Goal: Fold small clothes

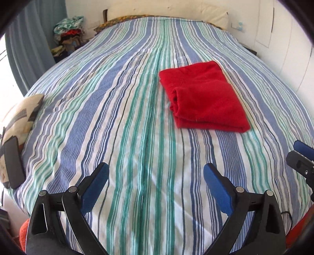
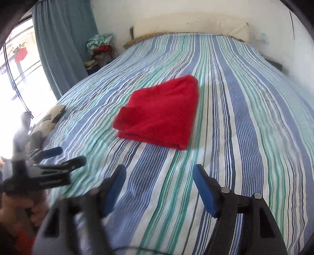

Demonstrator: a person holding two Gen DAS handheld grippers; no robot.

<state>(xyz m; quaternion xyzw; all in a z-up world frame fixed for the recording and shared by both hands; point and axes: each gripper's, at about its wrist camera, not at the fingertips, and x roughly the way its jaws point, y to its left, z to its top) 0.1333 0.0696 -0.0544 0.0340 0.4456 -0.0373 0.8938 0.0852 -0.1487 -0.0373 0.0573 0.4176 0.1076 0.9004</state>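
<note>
A red fleece garment (image 1: pixel 202 96) lies folded into a neat rectangle on the striped bedspread (image 1: pixel 121 121), right of the bed's middle seam. It also shows in the right wrist view (image 2: pixel 160 113). My left gripper (image 1: pixel 156 170) is open and empty, held above the near part of the bed, short of the garment. My right gripper (image 2: pixel 160 172) is open and empty too, in front of the garment's near edge and apart from it. The right gripper shows at the right edge of the left wrist view (image 1: pixel 303 157); the left gripper shows at the left of the right wrist view (image 2: pixel 58 158).
A patterned cushion (image 1: pixel 21 115) with a dark phone (image 1: pixel 13 162) on it lies at the bed's left edge. A pile of clothes (image 1: pixel 68 33) stands at the far left corner beside a blue curtain (image 2: pixel 62 45). A white pillow (image 1: pixel 212 13) leans on the far wall.
</note>
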